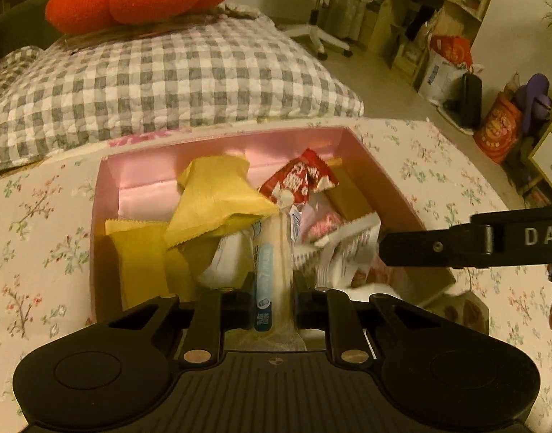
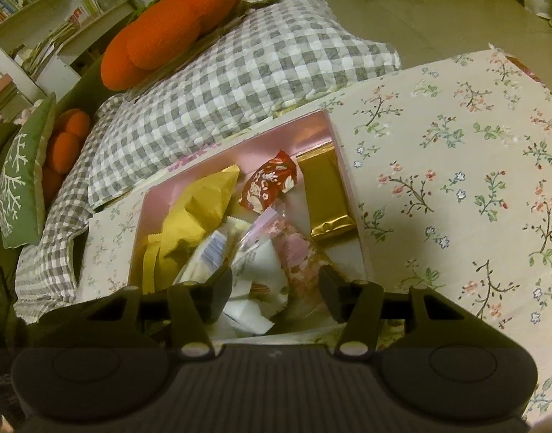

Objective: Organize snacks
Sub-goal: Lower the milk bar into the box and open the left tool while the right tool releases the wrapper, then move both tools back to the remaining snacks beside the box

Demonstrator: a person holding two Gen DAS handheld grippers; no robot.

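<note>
left claw clamps a wafer pack over the snack box

the left gripper is clenched on a pale wafer pack with blue print, its pads pressing the wrapper from both sides. the pack stands nearly upright between the jaws, its far end down among the heap, probably so it can be lifted clear or slotted in without dragging its neighbours.

the pink box sits on the floral cloth, just beside a checked quilt. inside lie yellow packs piled at its left, a red pack propped toward the back, and a gold bar flat along the right wall, likely the one piece already tidied.

the right gripper hangs over the box's near end, jaws partly apart. a white pack and a pink one lie between the fingers, but whether the pads press them i cannot tell. in the left view its finger reaches in from the right, perhaps to steady the heap.

sorting looks only half done.
</note>
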